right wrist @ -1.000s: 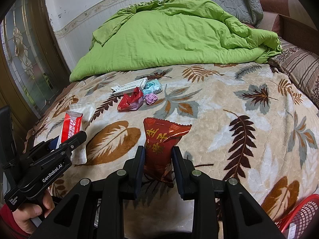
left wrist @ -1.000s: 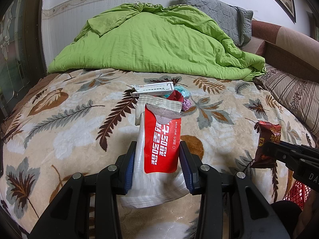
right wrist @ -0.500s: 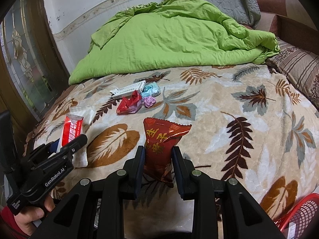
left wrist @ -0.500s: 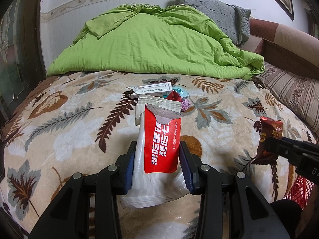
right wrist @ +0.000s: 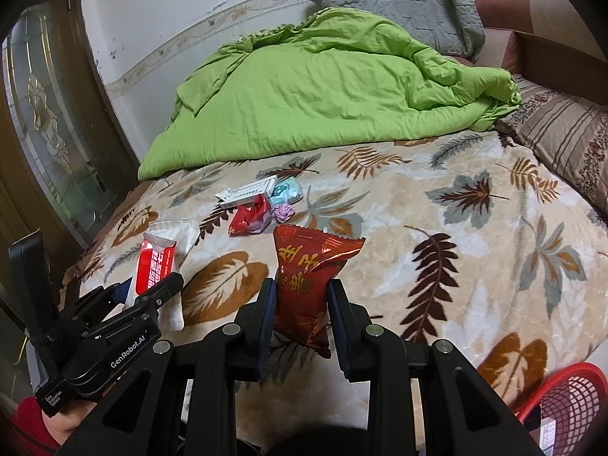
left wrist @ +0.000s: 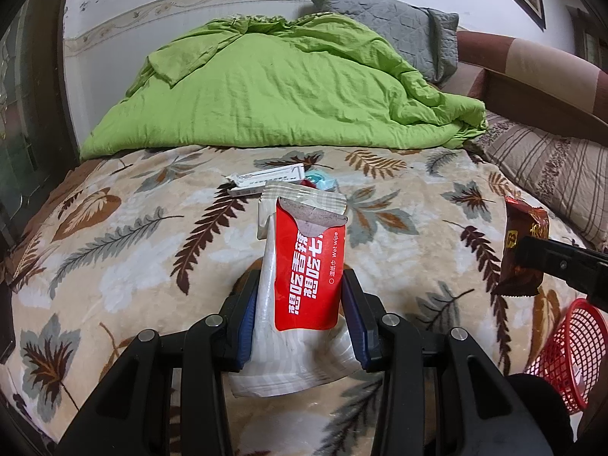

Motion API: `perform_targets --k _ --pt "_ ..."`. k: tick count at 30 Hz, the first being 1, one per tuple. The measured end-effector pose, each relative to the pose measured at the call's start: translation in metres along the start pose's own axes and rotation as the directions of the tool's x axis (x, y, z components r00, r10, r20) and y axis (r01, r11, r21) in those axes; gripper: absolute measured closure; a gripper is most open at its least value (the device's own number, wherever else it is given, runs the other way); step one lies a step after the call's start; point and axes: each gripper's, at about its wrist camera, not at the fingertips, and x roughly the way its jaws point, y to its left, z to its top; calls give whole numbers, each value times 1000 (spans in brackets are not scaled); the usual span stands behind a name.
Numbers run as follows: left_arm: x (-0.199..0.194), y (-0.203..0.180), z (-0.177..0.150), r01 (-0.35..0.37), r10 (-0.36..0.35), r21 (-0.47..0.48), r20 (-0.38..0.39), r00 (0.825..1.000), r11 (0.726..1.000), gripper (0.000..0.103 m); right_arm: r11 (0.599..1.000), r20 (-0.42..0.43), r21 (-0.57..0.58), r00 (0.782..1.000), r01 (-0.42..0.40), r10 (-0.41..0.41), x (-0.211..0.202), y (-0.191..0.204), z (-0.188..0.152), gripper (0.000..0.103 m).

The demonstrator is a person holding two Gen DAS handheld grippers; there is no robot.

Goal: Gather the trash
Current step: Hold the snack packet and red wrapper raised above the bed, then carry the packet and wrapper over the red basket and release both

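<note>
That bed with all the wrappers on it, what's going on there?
A person is clearing trash off the bed with two handheld grippers. The left gripper is shut on a red and white wet wipe packet, the right gripper on a dark red snack wrapper. More litter lies on the leaf-patterned blanket. A red mesh basket waits at the bed's edge.

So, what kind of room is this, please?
Most likely a bedroom in a home: a bed under a leaf-print blanket, a crumpled green quilt, and a grey pillow against the wall.
</note>
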Motion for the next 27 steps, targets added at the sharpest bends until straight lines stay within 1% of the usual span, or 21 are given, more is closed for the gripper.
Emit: perform_targets --k 15,22,27 --pt "-16 -31 3 30 -31 54 20 999 998 63 998 18 66 1000 24 -25 -34 -30 -8 73" --pt "-20 -52 4 61 -63 91 19 998 994 63 991 37 117 997 59 -64 -55 -56 -13 73" --pt "-23 -71 4 90 -93 125 15 996 988 63 980 41 171 994 97 -105 -74 -83 -23 73"
